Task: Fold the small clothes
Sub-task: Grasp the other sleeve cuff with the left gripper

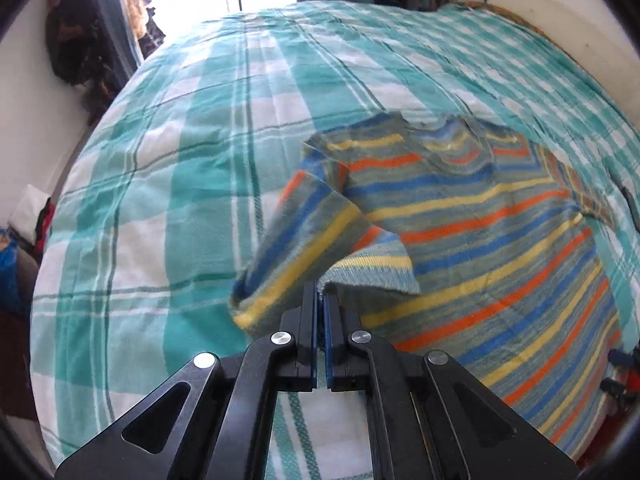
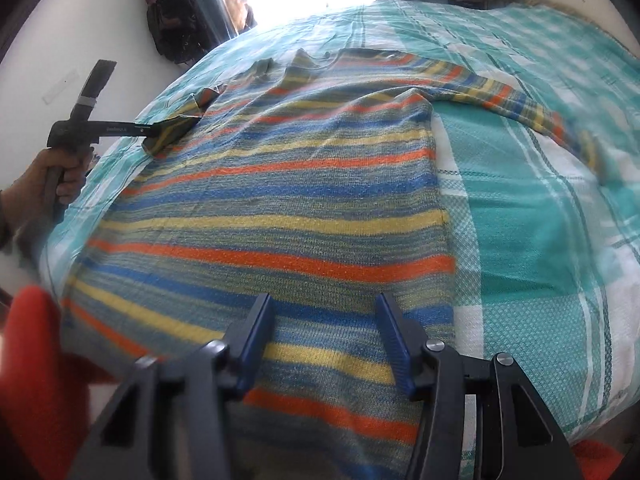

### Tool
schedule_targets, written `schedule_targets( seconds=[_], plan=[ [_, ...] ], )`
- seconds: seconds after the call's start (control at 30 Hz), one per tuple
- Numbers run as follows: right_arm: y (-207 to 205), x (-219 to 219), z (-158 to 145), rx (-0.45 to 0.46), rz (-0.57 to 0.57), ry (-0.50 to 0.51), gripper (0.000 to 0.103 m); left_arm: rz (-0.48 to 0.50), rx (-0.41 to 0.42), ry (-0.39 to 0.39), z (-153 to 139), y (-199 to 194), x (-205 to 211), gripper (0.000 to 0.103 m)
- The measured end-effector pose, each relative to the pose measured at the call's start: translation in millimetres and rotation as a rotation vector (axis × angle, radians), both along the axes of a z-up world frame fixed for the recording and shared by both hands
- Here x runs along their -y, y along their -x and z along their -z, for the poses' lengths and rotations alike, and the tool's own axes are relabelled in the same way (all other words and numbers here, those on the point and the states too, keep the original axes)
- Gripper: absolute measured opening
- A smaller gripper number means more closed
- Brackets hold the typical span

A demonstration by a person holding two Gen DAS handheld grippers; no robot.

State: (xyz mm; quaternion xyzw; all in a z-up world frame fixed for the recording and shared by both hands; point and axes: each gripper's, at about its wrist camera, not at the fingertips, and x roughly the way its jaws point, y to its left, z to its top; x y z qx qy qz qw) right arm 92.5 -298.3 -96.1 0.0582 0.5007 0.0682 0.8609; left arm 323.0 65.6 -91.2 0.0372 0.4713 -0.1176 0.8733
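On the bed point(image 1: 160, 200), the left hand-held gripper point(image 1: 320, 300) pinches the striped sweater's point(image 1: 500, 220) sleeve point(image 1: 312, 232), ready to fold inward; the right hand-held gripper point(image 2: 324, 312) hovers wide apart over the hem.

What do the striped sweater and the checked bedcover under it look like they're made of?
Striped sweater: looks like a soft knit, perhaps wool or acrylic; fine loop texture shows, matte, and the sleeve drapes limply from the left gripper. Checked bedcover: apparently woven cotton; a waffle-like weave grid shows, matte, lightly creased.
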Motion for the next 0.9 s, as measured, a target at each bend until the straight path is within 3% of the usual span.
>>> schedule_targets(
  seconds=[0.1, 0.2, 0.33, 0.47, 0.67, 0.9],
  plan=[
    [1, -4, 1, 0.006, -0.009, 0.021, 0.053, -0.290, 0.029, 0.126, -26, -12, -84, 0.000],
    [0, -3, 3, 0.004, -0.006, 0.017, 0.053, -0.454, 0.020, 0.075, -25, -17, -139, 0.000],
    [1, -3, 4, 0.005, 0.005, 0.010, 0.054, -0.507, -0.013, 0.006, -10, -6, -165, 0.000],
    [-1, -3, 5, 0.008, 0.003, 0.018, 0.054, -0.563, -0.050, 0.038, -1, 7, -183, 0.000],
    [-3, -4, 7, 0.010, 0.003, 0.021, 0.057, -0.656, -0.191, 0.023, 50, 12, -205, 0.000],
    [-3, -6, 10, 0.016, 0.001, 0.035, 0.058, -0.656, -0.213, -0.033, 73, 11, -202, 0.000]
  ],
)
